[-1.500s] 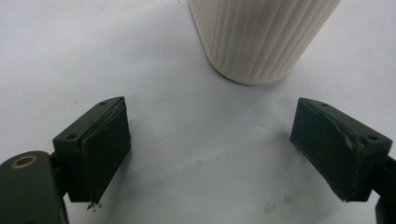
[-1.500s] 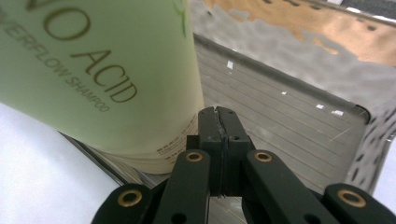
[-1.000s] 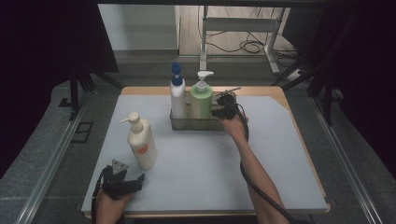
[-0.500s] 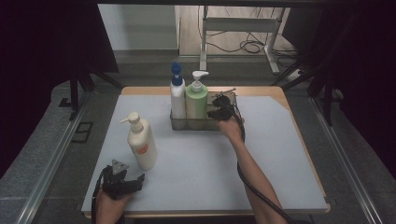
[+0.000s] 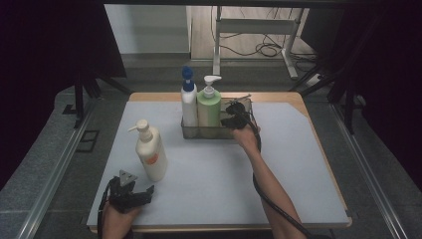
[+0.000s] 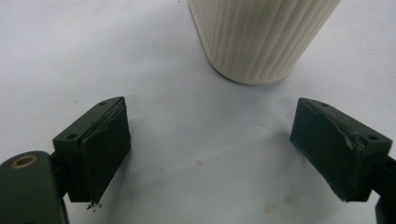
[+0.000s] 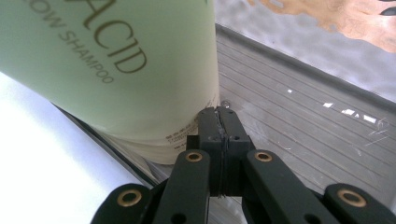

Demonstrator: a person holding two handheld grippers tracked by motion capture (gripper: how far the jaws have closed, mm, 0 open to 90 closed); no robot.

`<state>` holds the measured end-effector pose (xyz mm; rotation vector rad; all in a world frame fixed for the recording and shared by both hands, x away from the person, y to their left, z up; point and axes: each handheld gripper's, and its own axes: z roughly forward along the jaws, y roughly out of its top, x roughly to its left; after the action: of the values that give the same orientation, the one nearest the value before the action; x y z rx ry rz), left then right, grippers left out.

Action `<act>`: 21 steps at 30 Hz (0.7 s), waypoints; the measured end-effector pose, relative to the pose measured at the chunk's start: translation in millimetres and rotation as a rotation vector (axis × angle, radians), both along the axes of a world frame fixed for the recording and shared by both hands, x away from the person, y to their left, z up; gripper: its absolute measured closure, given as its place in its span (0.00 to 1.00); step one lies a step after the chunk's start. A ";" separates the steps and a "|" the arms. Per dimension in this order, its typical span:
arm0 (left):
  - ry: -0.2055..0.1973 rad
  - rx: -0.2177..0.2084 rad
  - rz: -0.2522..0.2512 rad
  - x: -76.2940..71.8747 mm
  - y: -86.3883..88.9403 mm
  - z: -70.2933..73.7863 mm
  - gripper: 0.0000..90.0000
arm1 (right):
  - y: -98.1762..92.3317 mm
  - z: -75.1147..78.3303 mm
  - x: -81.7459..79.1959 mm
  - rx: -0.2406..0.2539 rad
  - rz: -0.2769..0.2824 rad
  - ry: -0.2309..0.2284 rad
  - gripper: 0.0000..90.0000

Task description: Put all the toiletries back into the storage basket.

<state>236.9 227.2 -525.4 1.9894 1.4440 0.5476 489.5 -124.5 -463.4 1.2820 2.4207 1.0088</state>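
Right hand-held gripper, jaws pressed together on nothing, sits inside the metal caddy, tips against the upright green shampoo bottle (long axis vertical). Left hand-held gripper, jaws spread, faces the cream pump bottle standing on the bench just ahead.

From my right gripper view I can read gold lettering on the pale green shampoo bottle: a large word cut off at the top edge that ends in "ACID", and under it a smaller line ending in "OW SHAMPOO". There is also a block of fine print low on that bottle, near its base, but it is too small for me to make out. On the cream pump bottle in the high view I see an orange mark on its front, too small to read as text.
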 end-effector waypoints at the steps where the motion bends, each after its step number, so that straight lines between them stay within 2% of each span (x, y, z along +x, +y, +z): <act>1: 0.000 0.000 0.000 0.0 0.0 0.0 0.13 | -0.4 0.0 0.0 0.002 0.002 0.000 0.99; 5: 0.000 0.000 0.000 0.0 0.0 0.0 0.13 | -2.2 0.4 -0.5 0.004 0.000 -0.011 0.96; 9: 0.000 0.001 -0.001 0.0 0.1 0.0 0.13 | -6.0 2.8 -2.3 0.029 0.002 -0.021 0.94; 21: 0.000 -0.001 0.000 0.0 0.1 0.0 0.13 | -18.2 15.1 -13.1 0.039 0.033 -0.068 0.86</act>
<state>236.9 227.3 -525.5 1.9891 1.4434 0.5471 476.4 -142.7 -448.3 1.2037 2.3897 1.0947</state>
